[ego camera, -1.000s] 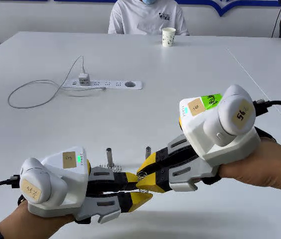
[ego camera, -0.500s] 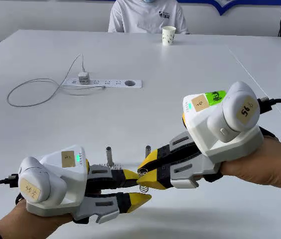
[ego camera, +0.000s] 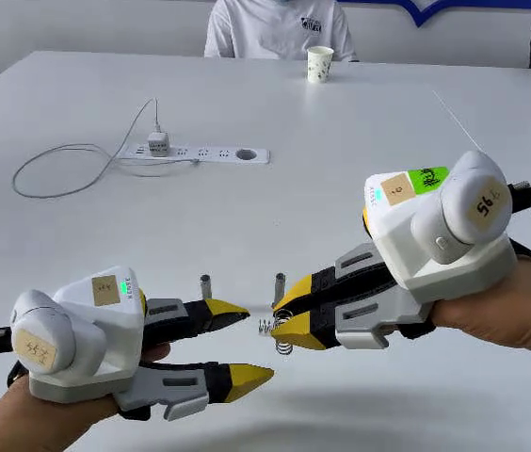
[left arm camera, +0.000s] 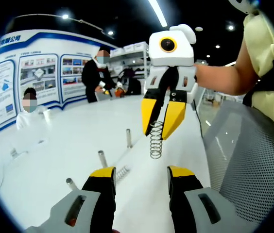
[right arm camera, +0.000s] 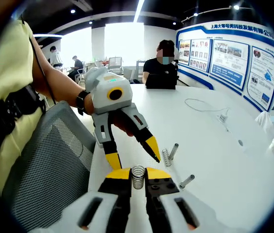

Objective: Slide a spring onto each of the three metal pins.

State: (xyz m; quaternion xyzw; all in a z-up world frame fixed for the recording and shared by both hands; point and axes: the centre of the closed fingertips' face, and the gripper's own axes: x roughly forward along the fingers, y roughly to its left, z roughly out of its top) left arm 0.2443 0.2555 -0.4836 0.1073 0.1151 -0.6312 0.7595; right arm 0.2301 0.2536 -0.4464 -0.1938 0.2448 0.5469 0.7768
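Low at centre of the head view, the right gripper (ego camera: 280, 322) pinches a spring (ego camera: 284, 343) in its jaws near a bare metal pin (ego camera: 280, 285), the left gripper (ego camera: 258, 343) gaping empty; seemingly the first threading, next needing the coil centred over that pin's tip.

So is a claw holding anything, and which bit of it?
Yes. The right claw pinches a small metal spring by one end, and the rest of the spring hangs free below its tips. The left claw is open and holds nothing.
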